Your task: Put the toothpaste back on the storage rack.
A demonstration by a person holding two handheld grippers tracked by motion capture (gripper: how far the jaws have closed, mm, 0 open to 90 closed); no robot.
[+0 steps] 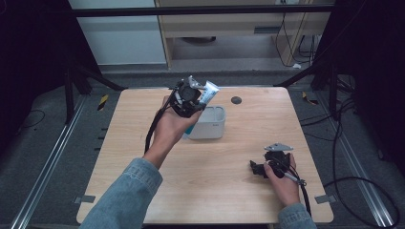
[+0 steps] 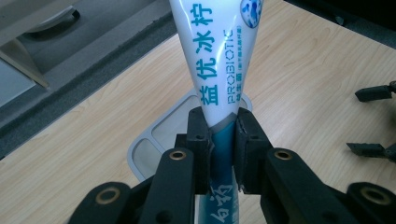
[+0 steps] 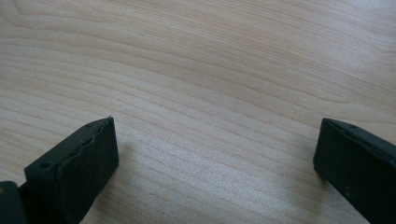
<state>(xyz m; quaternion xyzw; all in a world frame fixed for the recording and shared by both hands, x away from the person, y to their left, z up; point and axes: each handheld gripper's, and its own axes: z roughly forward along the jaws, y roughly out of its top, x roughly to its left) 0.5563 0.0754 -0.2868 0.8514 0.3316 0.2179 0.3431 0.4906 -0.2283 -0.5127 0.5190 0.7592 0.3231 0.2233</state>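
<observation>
- The left gripper was lifted above the far middle of the wooden table, and its jaws were clenched on a toothpaste tube.
- In the left gripper view the two black pads pressed the toothpaste tube from both sides at its teal lower part — the white body with teal print and the word "PROBIOTIC" rose up from the jaws and got wider toward the top edge.
- In the high view the tube stuck out from the gripper toward the far right, tilted, with its flat white end highest.
- Just under the held tube stood a small white rectangular bin; the tube was over its near-left part, but I cannot tell if its lower end touched the rim.
- In the left gripper view the bin showed behind the jaws as a pale tray-like rim with rounded corners.
- The right gripper rested low over the near right part of the table, well apart from the bin, and its jaws pointed to the left.
- In the right gripper view its jaws stood wide apart — released, with bare wood grain between them.
- A small dark round spot lay on the table beyond the bin, near the far edge.
</observation>
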